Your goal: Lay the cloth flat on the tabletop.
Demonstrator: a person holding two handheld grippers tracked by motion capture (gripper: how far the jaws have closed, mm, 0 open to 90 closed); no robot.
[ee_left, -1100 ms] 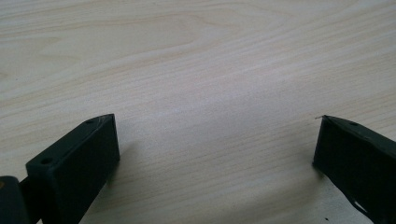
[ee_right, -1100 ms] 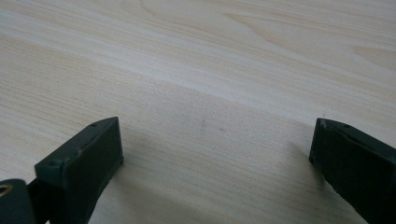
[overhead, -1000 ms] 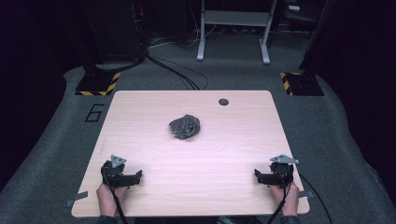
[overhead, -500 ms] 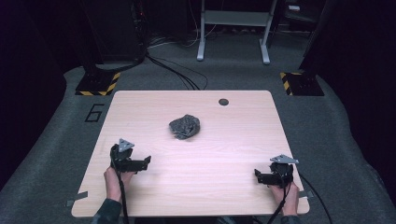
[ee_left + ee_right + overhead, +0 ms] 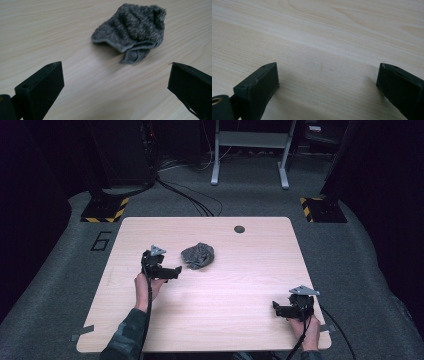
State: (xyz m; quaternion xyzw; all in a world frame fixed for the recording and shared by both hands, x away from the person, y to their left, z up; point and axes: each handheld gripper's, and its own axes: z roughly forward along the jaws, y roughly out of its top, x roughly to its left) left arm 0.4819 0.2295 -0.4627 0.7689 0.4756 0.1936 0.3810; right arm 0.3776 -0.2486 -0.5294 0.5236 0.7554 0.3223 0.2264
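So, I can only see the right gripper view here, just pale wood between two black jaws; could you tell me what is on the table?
Observer: A crumpled grey knitted cloth lies near the middle of the light wooden table, apart from both grippers.
Operator: Thank you. Where is the left gripper, please?
Observer: The left gripper is just beside the cloth, pointing at it, not touching it.
Operator: Are its jaws open?
Observer: Yes, the left gripper view shows them wide apart, with the cloth lying ahead of them.
Operator: And where does my right gripper sit?
Observer: The right gripper is at the table's near right corner, far from the cloth, jaws open.
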